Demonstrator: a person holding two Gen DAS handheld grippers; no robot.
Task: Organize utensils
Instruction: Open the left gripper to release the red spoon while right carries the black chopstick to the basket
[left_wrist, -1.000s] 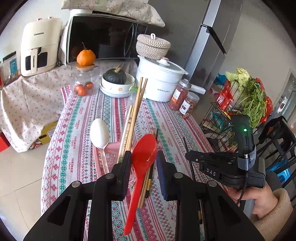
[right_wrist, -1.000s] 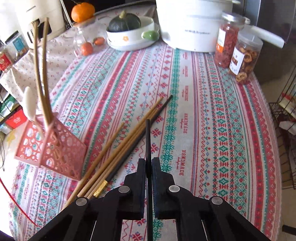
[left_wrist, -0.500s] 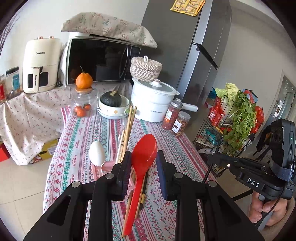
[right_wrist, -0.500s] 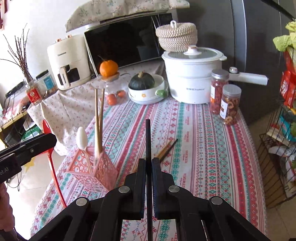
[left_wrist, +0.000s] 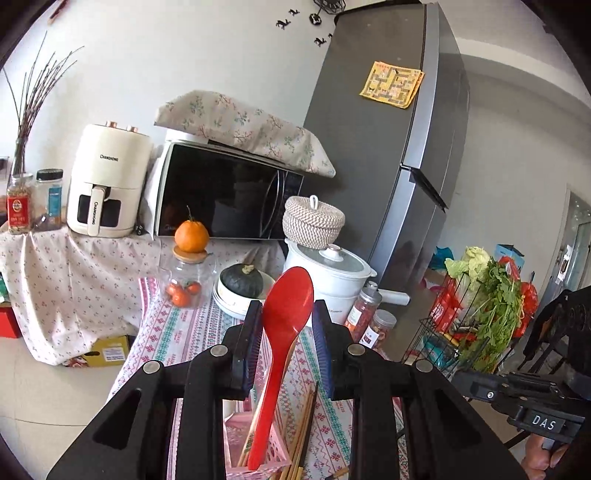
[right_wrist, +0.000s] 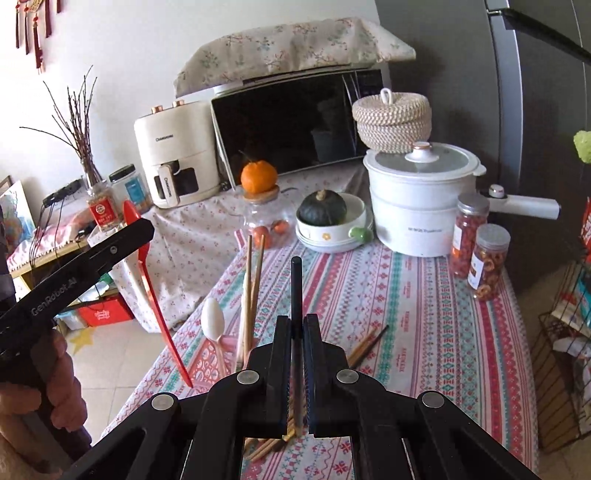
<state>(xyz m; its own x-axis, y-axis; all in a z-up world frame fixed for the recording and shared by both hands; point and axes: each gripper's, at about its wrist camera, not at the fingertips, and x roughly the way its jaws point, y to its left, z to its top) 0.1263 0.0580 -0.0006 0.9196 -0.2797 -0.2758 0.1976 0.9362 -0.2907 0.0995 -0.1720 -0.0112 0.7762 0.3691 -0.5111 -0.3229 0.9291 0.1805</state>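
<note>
My left gripper (left_wrist: 287, 314) is shut on a red spoon (left_wrist: 284, 321), bowl up, its handle tip hanging over the pink holder (left_wrist: 269, 448). In the right wrist view the red spoon (right_wrist: 151, 280) hangs tilted beside the pink holder (right_wrist: 210, 365), which holds a white spoon (right_wrist: 213, 323) and wooden chopsticks (right_wrist: 253, 280). My right gripper (right_wrist: 296, 332) is shut on a black chopstick (right_wrist: 296, 291), held upright above the table. Several loose chopsticks (right_wrist: 364, 345) lie on the patterned tablecloth (right_wrist: 424, 332).
At the table's far end stand a white pot (right_wrist: 421, 199), two snack jars (right_wrist: 480, 254), a bowl with a green squash (right_wrist: 325, 218) and a glass jar topped by an orange (right_wrist: 258, 177). A wire rack of vegetables (left_wrist: 480, 306) stands to the right.
Both grippers have risen and tilted back, so the views look higher. The red spoon's handle tip has come over the pink holder. The black chopstick stays gripped.
</note>
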